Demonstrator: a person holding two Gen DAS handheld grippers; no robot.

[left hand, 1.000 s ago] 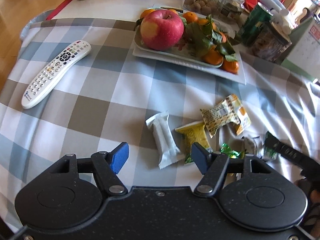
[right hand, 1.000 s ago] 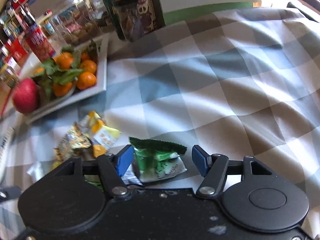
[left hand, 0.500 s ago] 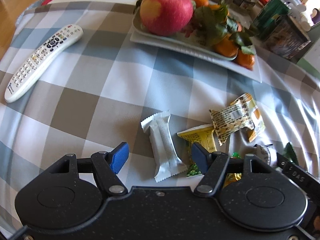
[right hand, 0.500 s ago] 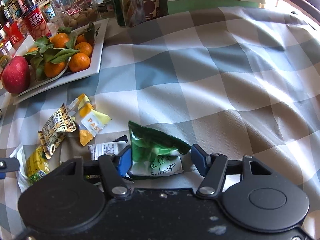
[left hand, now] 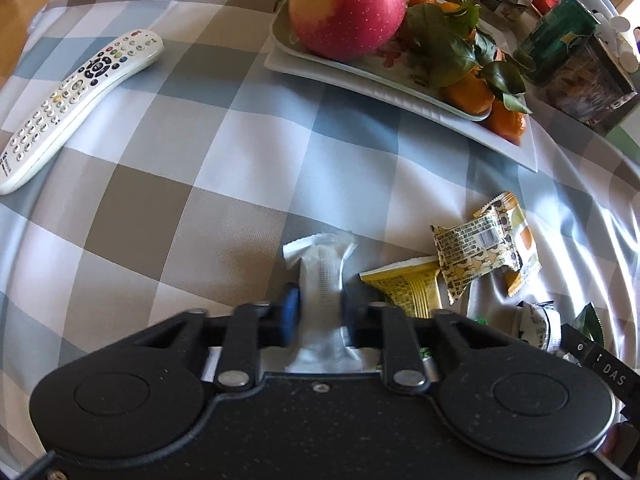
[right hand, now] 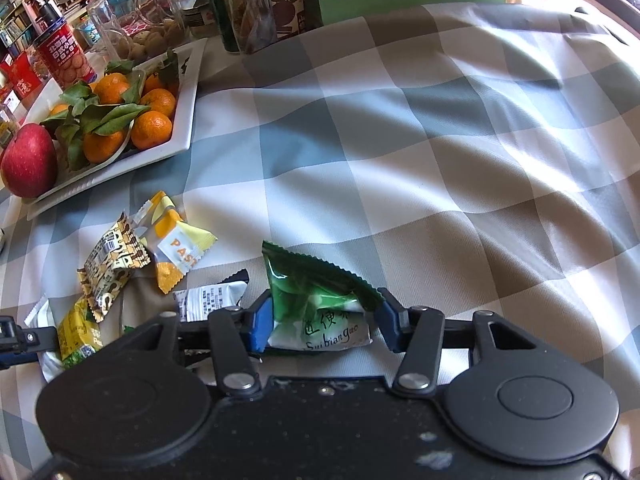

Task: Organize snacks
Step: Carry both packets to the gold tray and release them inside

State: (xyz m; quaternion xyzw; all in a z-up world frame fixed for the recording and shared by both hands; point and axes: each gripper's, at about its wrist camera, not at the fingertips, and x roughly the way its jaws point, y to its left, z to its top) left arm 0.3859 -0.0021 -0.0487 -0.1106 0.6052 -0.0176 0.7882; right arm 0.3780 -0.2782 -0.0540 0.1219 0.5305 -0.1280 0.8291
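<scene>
My left gripper (left hand: pixel 318 312) is shut on a white wrapped snack bar (left hand: pixel 320 276) lying on the checked tablecloth. Right of it lie a yellow packet (left hand: pixel 412 286) and a brown patterned packet (left hand: pixel 474 250). My right gripper (right hand: pixel 324 322) has its blue pads on both sides of a green snack packet (right hand: pixel 308 292) and looks shut on it. In the right wrist view a white-black packet (right hand: pixel 212 298), an orange-yellow packet (right hand: pixel 176 248) and the brown patterned packet (right hand: pixel 112 262) lie to its left.
A white tray (left hand: pixel 400 92) with a red apple (left hand: pixel 346 8) and leafy tangerines (right hand: pixel 120 120) stands at the back. A white remote (left hand: pixel 72 100) lies at the left. Jars and tins (right hand: pixel 256 12) crowd the far edge. The cloth (right hand: pixel 460 160) stretches bare to the right.
My left gripper moved forward and closed on the white snack bar. My right gripper narrowed around the green packet, which now sits between the pads.
</scene>
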